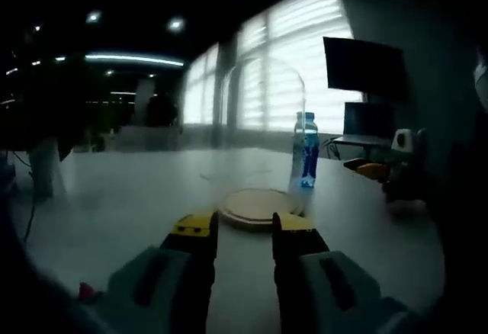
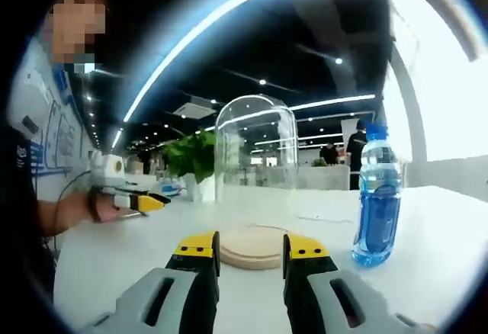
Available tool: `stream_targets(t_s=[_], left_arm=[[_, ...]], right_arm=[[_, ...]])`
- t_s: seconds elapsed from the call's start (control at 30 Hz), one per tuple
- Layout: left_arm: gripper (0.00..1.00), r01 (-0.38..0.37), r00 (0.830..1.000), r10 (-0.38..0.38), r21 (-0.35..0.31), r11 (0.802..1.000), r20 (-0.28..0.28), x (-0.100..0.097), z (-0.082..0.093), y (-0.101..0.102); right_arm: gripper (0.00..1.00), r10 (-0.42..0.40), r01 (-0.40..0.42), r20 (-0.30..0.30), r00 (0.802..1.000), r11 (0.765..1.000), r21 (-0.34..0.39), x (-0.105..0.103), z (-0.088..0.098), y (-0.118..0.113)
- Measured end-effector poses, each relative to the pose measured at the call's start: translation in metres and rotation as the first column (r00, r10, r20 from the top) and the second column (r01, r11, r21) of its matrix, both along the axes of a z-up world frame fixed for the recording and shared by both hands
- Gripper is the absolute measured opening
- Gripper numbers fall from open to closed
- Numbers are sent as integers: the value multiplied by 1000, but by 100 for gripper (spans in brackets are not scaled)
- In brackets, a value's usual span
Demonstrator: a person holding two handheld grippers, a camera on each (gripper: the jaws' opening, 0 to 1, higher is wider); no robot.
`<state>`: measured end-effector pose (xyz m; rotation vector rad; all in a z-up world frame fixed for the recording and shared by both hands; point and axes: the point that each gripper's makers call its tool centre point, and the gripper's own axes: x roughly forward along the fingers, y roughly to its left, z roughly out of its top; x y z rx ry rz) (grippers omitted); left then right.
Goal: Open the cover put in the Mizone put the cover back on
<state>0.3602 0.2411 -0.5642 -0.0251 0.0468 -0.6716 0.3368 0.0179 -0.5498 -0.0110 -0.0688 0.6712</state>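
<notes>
A clear glass dome cover (image 2: 255, 151) stands upright on a round wooden base (image 2: 252, 252) on the white table. The blue Mizone bottle (image 2: 377, 208) stands upright beside the base, outside the dome. My right gripper (image 2: 252, 244) is open just short of the base, with nothing between its yellow-tipped jaws. In the dim left gripper view the dome (image 1: 263, 113) and base (image 1: 255, 206) sit straight ahead, with the bottle (image 1: 305, 151) behind them to the right. My left gripper (image 1: 245, 226) is open and empty near the base's front edge.
A person stands at the left edge of the right gripper view, their hand holding the left gripper (image 2: 152, 200) low over the table. A potted plant (image 2: 194, 158) stands behind the dome. Dark monitors (image 1: 364, 67) stand at the table's far side.
</notes>
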Motion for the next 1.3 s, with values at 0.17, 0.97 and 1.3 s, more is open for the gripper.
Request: stream_targets(t_s=[0.17, 0.97, 1.3], left_arm=[[20, 17, 1000, -19, -74, 997, -23, 3, 2, 3], [20, 0, 1000, 0, 0, 1000, 6, 1, 5, -7], [22, 43, 999, -43, 4, 999, -16, 6, 12, -13]], right_arm=[[26, -15, 16, 38, 999, 999, -39, 6, -4, 0], [26, -8, 8, 11, 1000, 1000, -10, 7, -7, -1], [28, 17, -14, 39, 999, 999, -52, 15, 3, 5]])
